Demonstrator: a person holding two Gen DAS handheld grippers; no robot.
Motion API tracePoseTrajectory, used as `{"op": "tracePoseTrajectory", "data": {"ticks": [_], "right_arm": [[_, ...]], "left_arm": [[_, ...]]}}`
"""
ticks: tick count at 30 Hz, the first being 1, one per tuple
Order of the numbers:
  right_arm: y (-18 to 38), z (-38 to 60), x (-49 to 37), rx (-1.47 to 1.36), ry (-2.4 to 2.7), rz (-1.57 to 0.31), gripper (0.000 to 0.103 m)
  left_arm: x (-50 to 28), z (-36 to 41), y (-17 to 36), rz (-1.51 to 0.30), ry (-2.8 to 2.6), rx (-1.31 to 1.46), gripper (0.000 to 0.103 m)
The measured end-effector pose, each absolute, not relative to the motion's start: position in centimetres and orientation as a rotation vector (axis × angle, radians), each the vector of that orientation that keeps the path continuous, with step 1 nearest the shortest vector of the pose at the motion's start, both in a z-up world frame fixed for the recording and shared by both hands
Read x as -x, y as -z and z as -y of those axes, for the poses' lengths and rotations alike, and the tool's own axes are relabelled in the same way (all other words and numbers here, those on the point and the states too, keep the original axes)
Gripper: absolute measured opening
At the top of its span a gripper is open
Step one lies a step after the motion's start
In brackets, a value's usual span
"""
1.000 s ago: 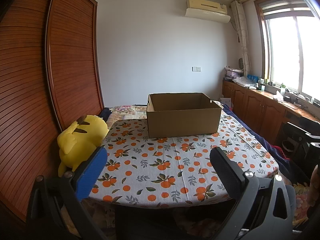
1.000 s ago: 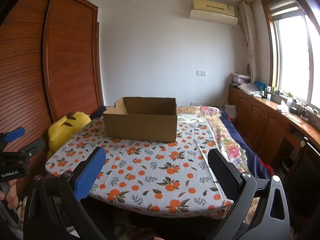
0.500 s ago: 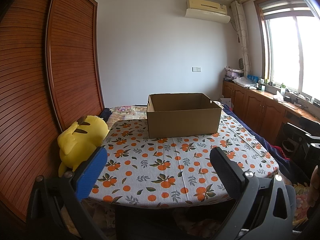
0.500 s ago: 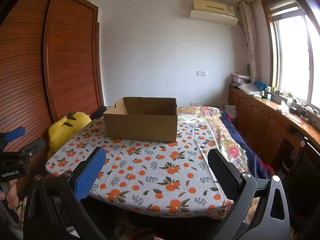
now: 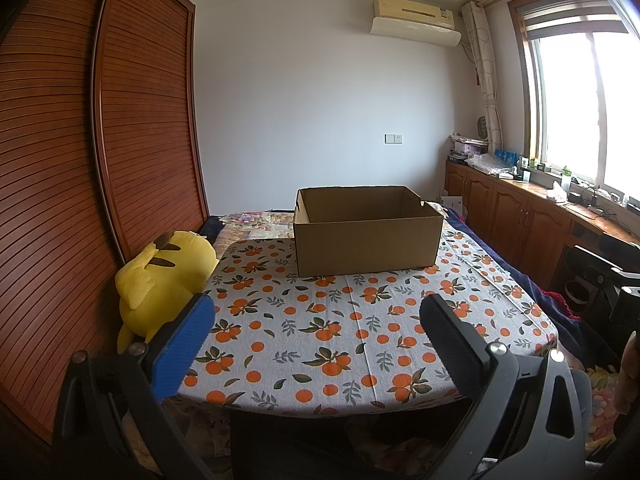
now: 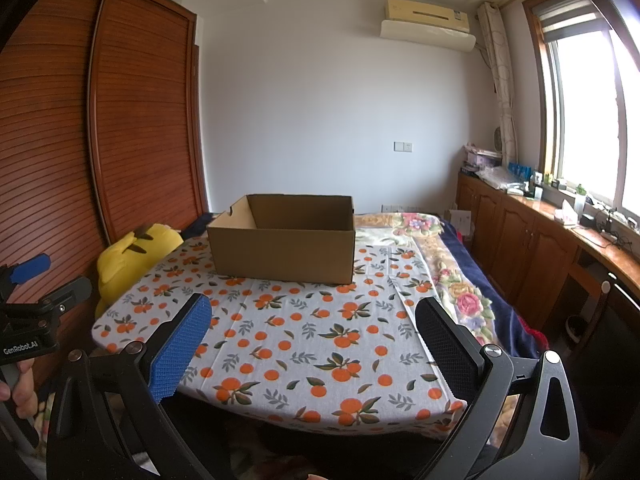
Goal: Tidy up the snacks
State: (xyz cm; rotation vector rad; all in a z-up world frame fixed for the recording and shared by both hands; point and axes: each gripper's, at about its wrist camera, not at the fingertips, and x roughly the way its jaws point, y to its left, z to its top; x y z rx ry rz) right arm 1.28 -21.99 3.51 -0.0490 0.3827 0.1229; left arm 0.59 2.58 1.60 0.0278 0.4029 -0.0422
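An open brown cardboard box [image 5: 366, 240] stands at the far side of a table covered with an orange-print cloth [image 5: 340, 332]. It also shows in the right wrist view [image 6: 282, 250]. No snacks are in view; the box's floor is hidden by its front wall. My left gripper [image 5: 318, 316] is open and empty, held before the table's near edge. My right gripper [image 6: 312, 316] is open and empty, also before the near edge. The left gripper shows at the left edge of the right wrist view [image 6: 36, 308], with a hand on it.
A yellow plush toy [image 5: 160, 280] leans at the table's left side against a wooden slatted wardrobe [image 5: 100, 160]. A bed with a floral quilt [image 6: 460, 280] runs behind and right of the table. Wooden cabinets [image 6: 540, 248] line the right wall under the window.
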Motion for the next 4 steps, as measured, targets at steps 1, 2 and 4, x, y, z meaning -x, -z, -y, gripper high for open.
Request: {"op": "tracePoseTrajectory", "data": {"ticks": [1,2,4], "right_arm": [[-3.51,21.98,-1.28,0.05,-0.123,-0.383,0.103],[-3.52,21.97,-1.26,0.05,-0.122,-0.382,0.103],[-3.5,21.99,-1.28,0.05,-0.123,-0.382,0.103]], "left_arm": [[-0.58,-2.56,-1.59,-0.403,0.041,-0.028,0.103],[-0.6,-2.57,-1.59,-0.402,0.041,-0.028,0.103],[-0.57,-2.59,-1.61,-0.403,0.041,-0.028,0.103]]}}
